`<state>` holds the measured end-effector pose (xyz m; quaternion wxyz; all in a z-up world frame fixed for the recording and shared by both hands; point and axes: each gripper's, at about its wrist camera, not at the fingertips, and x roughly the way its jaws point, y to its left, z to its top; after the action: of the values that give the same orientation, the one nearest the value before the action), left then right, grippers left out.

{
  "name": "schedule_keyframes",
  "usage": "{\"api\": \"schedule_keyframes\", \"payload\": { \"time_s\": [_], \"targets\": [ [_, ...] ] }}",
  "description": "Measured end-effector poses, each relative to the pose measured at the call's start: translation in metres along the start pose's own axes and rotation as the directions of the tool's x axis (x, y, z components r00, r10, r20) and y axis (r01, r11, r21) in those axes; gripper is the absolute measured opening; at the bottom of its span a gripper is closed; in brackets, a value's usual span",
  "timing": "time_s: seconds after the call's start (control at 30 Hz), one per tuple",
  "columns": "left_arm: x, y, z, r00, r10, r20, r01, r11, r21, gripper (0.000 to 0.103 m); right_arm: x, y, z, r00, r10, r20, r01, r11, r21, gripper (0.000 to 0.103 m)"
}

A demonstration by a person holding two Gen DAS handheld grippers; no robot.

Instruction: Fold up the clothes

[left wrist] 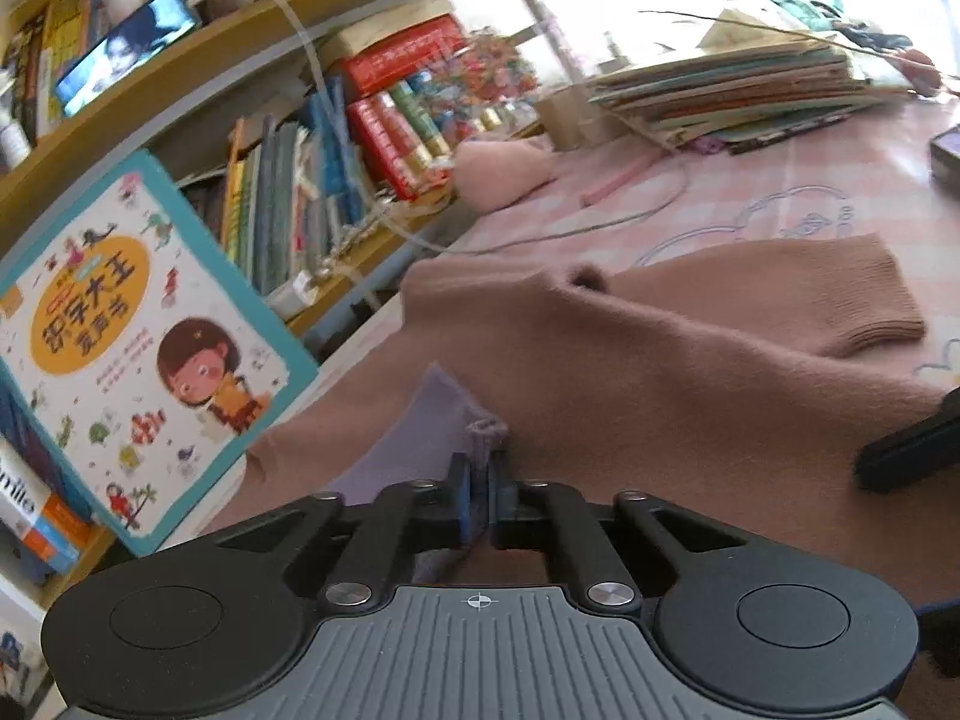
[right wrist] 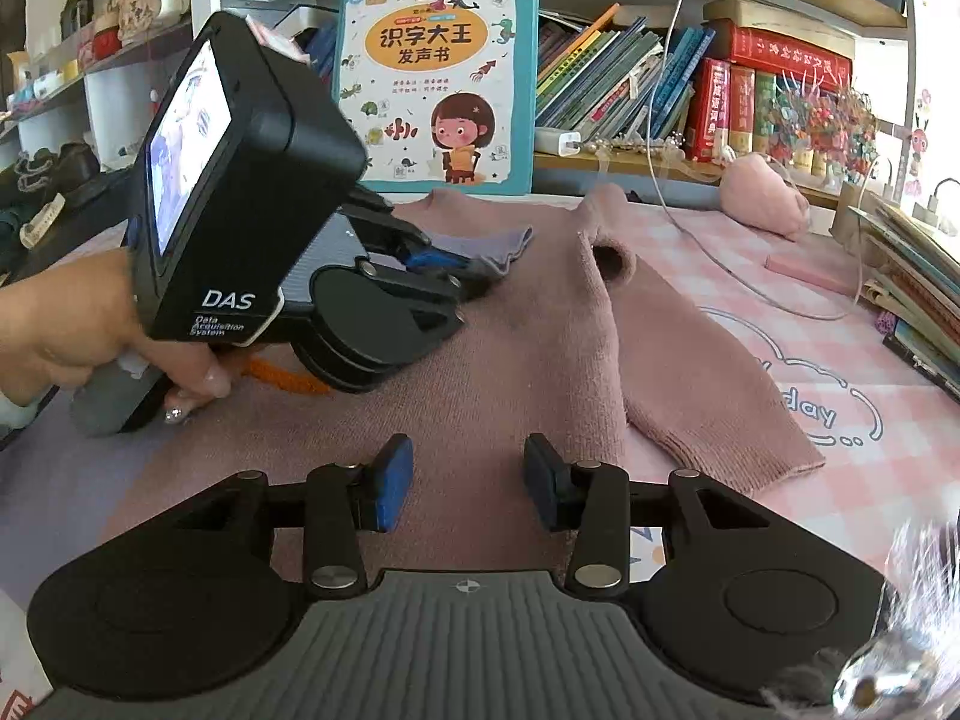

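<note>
A dusty-pink knit sweater [right wrist: 528, 360] lies spread on the table, one sleeve [right wrist: 708, 402] angled to the right with its ribbed cuff at the end. It also shows in the left wrist view [left wrist: 660, 372]. My left gripper [left wrist: 480, 468] is shut on a lilac cloth [left wrist: 414, 438] that lies over the sweater. In the right wrist view the left gripper [right wrist: 444, 267] holds that lilac cloth [right wrist: 480, 246] near the sweater's far edge. My right gripper [right wrist: 468, 480] is open and empty, low over the sweater's near part.
A pink checked tablecloth [right wrist: 870, 468] covers the table. Behind stands a bookshelf with a children's book [right wrist: 438, 78], books and a charger cable [right wrist: 690, 228]. A pink soft toy [right wrist: 762, 198] and a pile of books [right wrist: 918, 294] sit at the right.
</note>
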<state>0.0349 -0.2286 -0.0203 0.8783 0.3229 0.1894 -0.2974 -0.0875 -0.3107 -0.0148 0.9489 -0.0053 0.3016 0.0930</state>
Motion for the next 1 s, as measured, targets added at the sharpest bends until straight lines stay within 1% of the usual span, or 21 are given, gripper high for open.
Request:
{"api": "schedule_keyframes", "payload": {
  "time_s": [0.03, 0.07, 0.1, 0.17, 0.23, 0.3, 0.33, 0.4, 0.47, 0.5, 0.57, 0.6, 0.67, 0.77, 0.87, 0.9, 0.97, 1.0],
  "targets": [
    [-0.003, 0.008, -0.001, 1.0, 0.012, 0.015, -0.012, 1.0, -0.026, 0.005, 0.0, 0.0, 0.0, 1.0, 0.0, 0.0, 0.0, 1.0, 0.001, 0.039],
    [-0.01, 0.02, -0.002, 0.998, 0.039, 0.046, -0.036, 0.997, -0.066, 0.005, 0.0, 0.0, 0.0, 1.0, 0.0, 0.0, 0.0, 1.0, 0.0, 0.039],
    [-0.019, 0.034, -0.006, 0.995, 0.075, 0.058, -0.069, 0.992, -0.103, 0.006, 0.0, 0.0, 0.0, 1.0, 0.0, 0.0, 0.0, 1.0, -0.001, 0.039],
    [-0.042, 0.067, -0.028, 0.984, 0.175, 0.025, -0.168, 0.972, -0.166, 0.005, 0.0, 0.0, 0.0, 1.0, -0.001, 0.0, 0.001, 1.0, -0.002, 0.039],
    [-0.065, 0.1, -0.049, 0.963, 0.27, -0.013, -0.266, 0.937, -0.225, 0.005, 0.0, 0.0, 0.0, 1.0, -0.002, -0.001, 0.002, 1.0, -0.004, 0.039],
    [-0.088, 0.133, -0.07, 0.931, 0.36, -0.058, -0.361, 0.89, -0.28, 0.005, 0.0, 0.0, 0.0, 1.0, -0.002, -0.001, 0.002, 1.0, -0.004, 0.039],
    [-0.099, 0.149, -0.081, 0.912, 0.402, -0.082, -0.407, 0.861, -0.305, 0.005, 0.0, 0.0, 0.0, 1.0, -0.002, -0.001, 0.002, 1.0, -0.005, 0.039],
    [-0.123, 0.182, -0.102, 0.866, 0.482, -0.133, -0.496, 0.795, -0.35, 0.005, 0.0, 0.001, 0.0, 1.0, -0.005, -0.001, 0.005, 1.0, -0.008, 0.039],
    [-0.146, 0.215, -0.123, 0.812, 0.553, -0.189, -0.579, 0.718, -0.388, 0.005, -0.001, 0.002, 0.0, 1.0, -0.008, -0.002, 0.008, 1.0, -0.013, 0.039],
    [-0.157, 0.231, -0.134, 0.782, 0.585, -0.217, -0.617, 0.675, -0.404, 0.005, -0.001, 0.002, 0.0, 1.0, -0.009, -0.002, 0.009, 1.0, -0.015, 0.039],
    [-0.18, 0.264, -0.155, 0.716, 0.641, -0.277, -0.689, 0.583, -0.431, 0.005, -0.001, 0.002, 0.0, 1.0, -0.01, -0.002, 0.01, 1.0, -0.017, 0.039],
    [-0.189, 0.275, -0.166, 0.689, 0.657, -0.305, -0.714, 0.545, -0.439, 0.005, 0.0, 0.002, 0.0, 1.0, -0.011, -0.002, 0.011, 1.0, -0.018, 0.039],
    [-0.199, 0.279, -0.187, 0.659, 0.665, -0.351, -0.742, 0.502, -0.443, 0.005, 0.0, 0.003, 0.0, 1.0, -0.013, -0.003, 0.013, 1.0, -0.021, 0.039],
    [-0.206, 0.279, -0.209, 0.627, 0.674, -0.391, -0.77, 0.459, -0.443, 0.005, 0.0, 0.004, 0.0, 1.0, -0.022, -0.002, 0.022, 1.0, -0.02, 0.04],
    [-0.211, 0.283, -0.222, 0.592, 0.689, -0.418, -0.795, 0.416, -0.44, 0.005, 0.0, 0.008, 0.0, 0.999, -0.038, -0.004, 0.037, 0.999, -0.025, 0.04],
    [-0.212, 0.284, -0.225, 0.584, 0.691, -0.425, -0.801, 0.405, -0.441, 0.006, 0.0, 0.009, 0.0, 0.999, -0.043, -0.006, 0.043, 0.999, -0.028, 0.04],
    [-0.215, 0.286, -0.229, 0.577, 0.691, -0.435, -0.807, 0.398, -0.436, 0.007, 0.0, 0.011, 0.001, 0.998, -0.055, -0.01, 0.055, 0.998, -0.034, 0.041],
    [-0.215, 0.287, -0.23, 0.572, 0.692, -0.441, -0.811, 0.396, -0.431, 0.012, 0.0, 0.011, 0.002, 0.998, -0.06, -0.013, 0.059, 0.998, -0.033, 0.042]
  ]
}}
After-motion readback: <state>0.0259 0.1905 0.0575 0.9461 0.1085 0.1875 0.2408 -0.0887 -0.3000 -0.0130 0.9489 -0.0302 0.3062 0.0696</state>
